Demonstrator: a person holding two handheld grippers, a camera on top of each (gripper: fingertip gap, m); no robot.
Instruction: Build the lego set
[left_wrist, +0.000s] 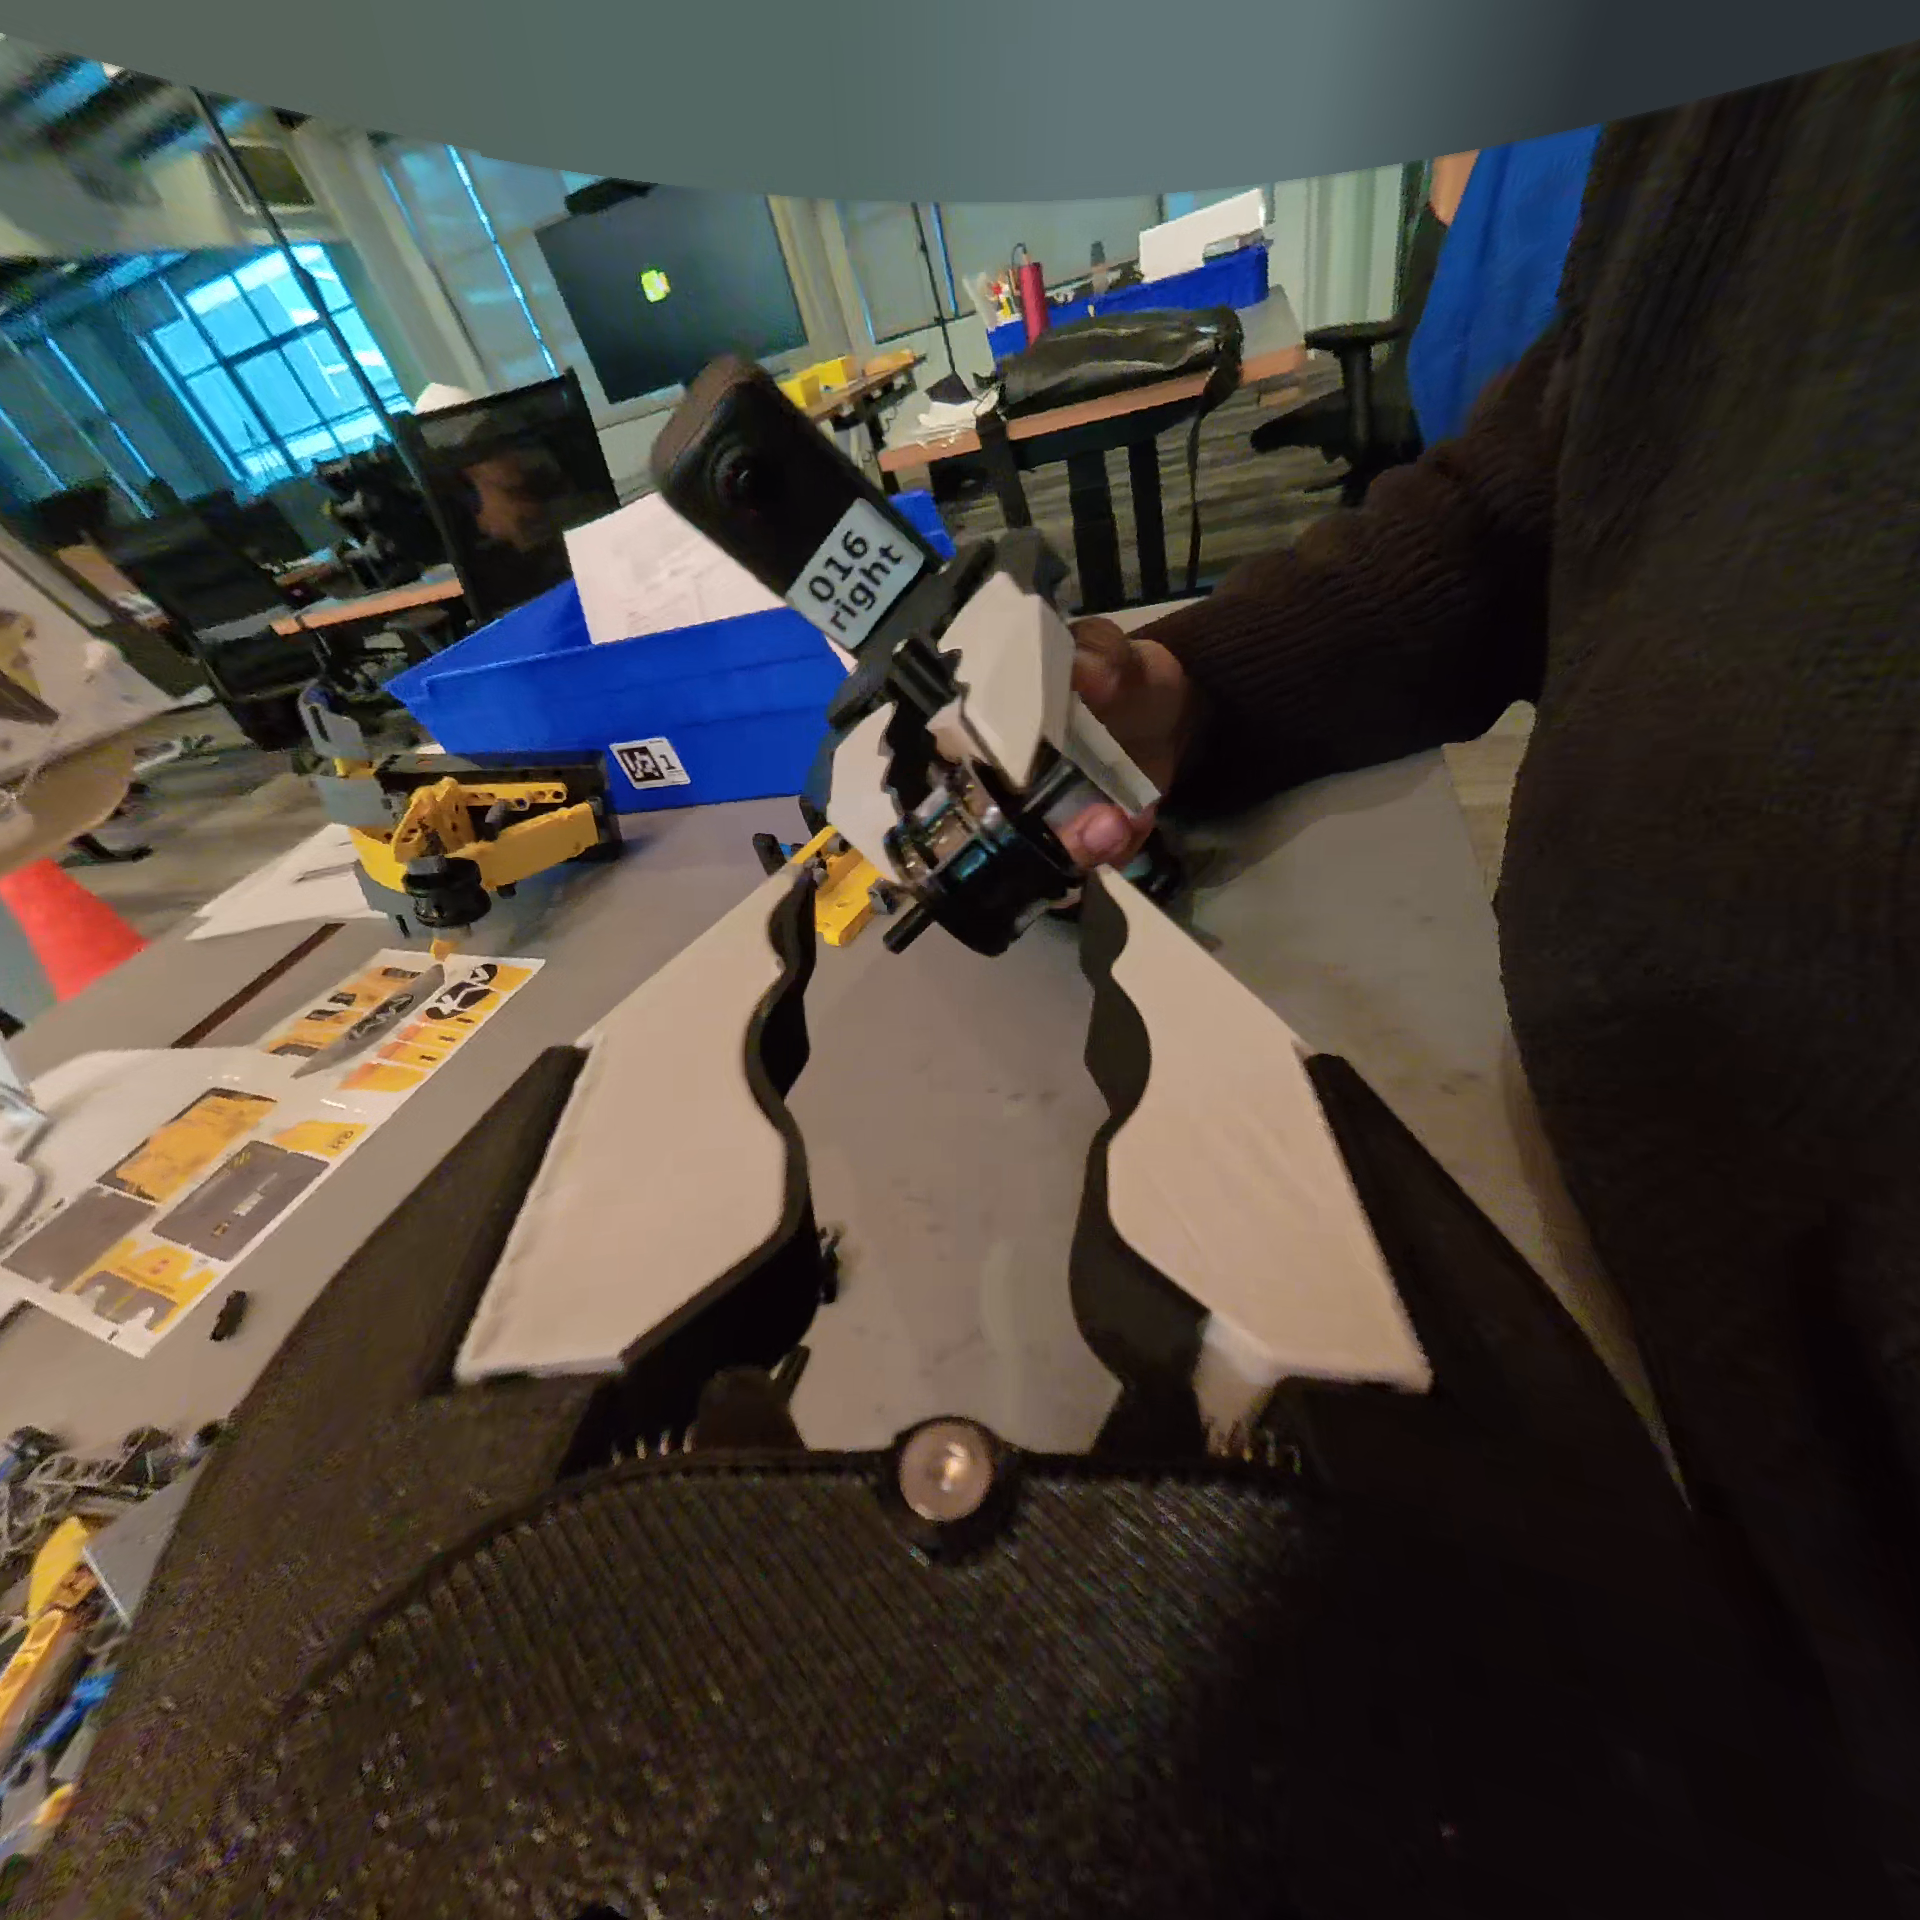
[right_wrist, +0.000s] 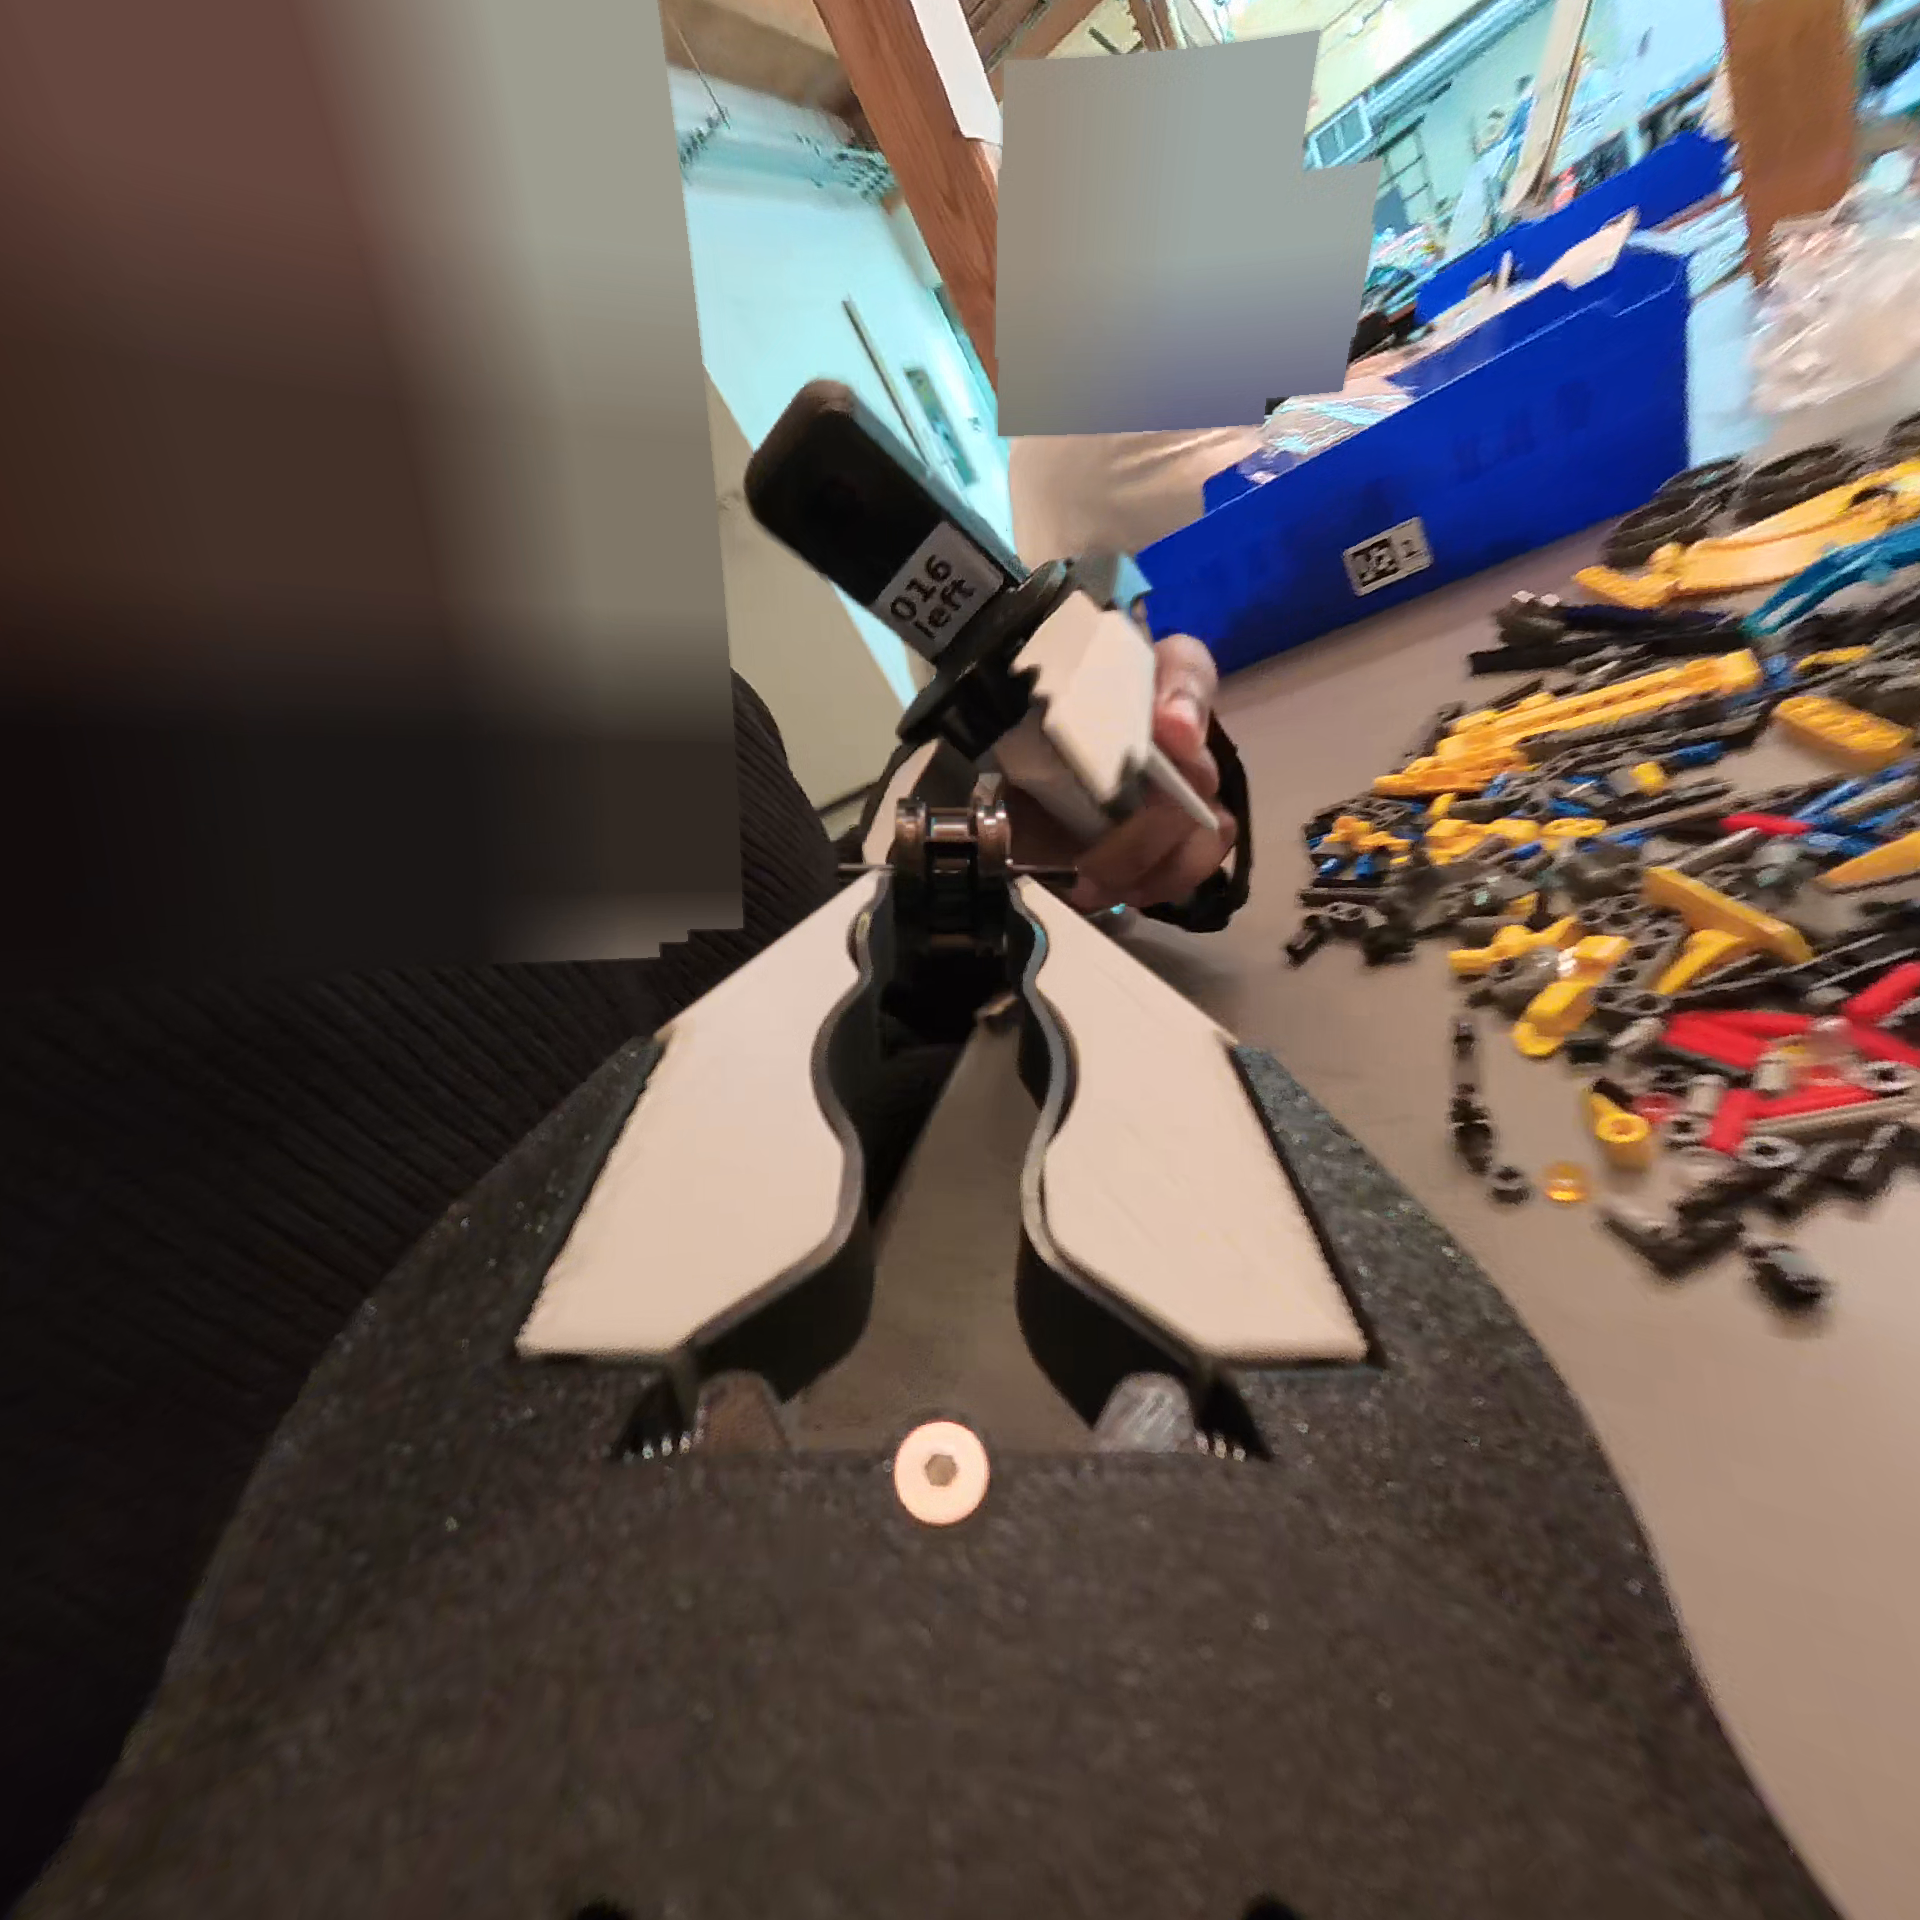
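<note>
Gripping a small black-and-silver toy-brick assembly (right_wrist: 940, 862) at frame centre, the right gripper (right_wrist: 940, 883) is nearly closed; the left gripper (left_wrist: 951, 894) gapes empty. It looks light, rigid; hold its body, not the pins.

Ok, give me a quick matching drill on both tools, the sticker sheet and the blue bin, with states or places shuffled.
1 left tool
2 right tool
3 sticker sheet
4 blue bin

a shut on black assembly
b lying flat on table
c open
d standing behind yellow model

Pairs: 1-c, 2-a, 3-b, 4-d
</note>
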